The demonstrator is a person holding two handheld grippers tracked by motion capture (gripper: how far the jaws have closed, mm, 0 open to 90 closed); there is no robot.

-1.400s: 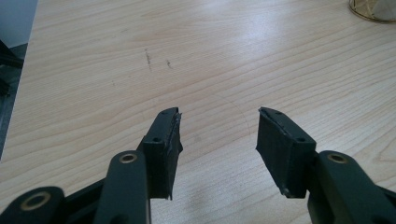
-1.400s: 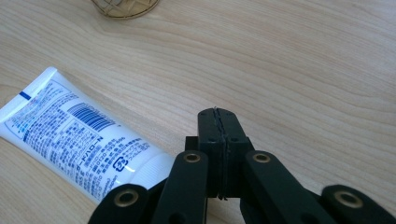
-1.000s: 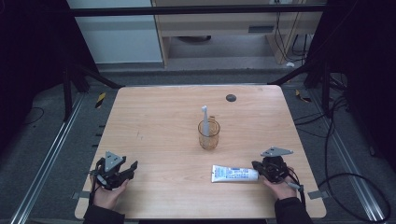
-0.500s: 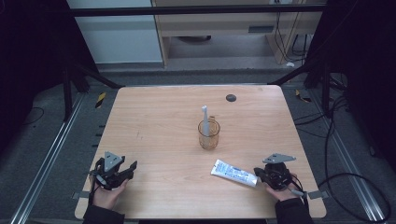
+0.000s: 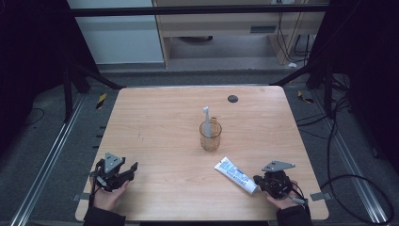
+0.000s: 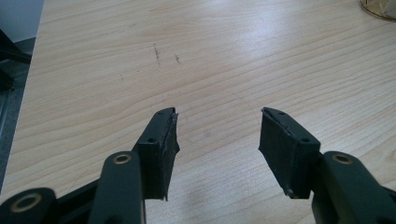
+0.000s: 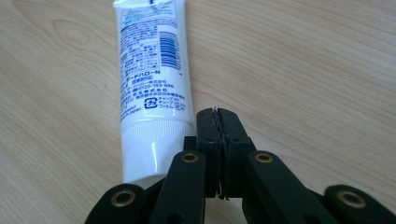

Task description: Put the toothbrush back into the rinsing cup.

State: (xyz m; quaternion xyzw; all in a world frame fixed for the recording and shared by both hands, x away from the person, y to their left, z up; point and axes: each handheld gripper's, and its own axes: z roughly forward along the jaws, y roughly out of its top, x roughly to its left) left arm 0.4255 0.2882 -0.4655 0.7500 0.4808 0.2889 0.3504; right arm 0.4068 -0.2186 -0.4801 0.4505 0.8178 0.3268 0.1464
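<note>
Toothpaste tube (image 5: 235,175) lies flat on desk (image 5: 160,122), cap end just beside right tongs (image 5: 258,181), not gripped. Right tongs pressed together, nothing between them, tips alongside cap (image 7: 149,156). Left tongs (image 5: 131,168) spread, nothing held, resting near desk's front left corner. Cup (image 5: 210,135) with toothbrush (image 5: 206,120) upright stands mid-desk. Judgement: toothbrush already in cup; tube not yet picked up or placed.

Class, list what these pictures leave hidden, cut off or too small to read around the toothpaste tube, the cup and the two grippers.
- Toothpaste tube: in the right gripper view its far end is cut by the top edge and its cap end is partly hidden behind the shut right gripper.
- Cup: the left gripper view's corner cuts it off.
- Tube print: too small in the high view.
- Toothbrush: its lower end is blurred through the cup wall.
</note>
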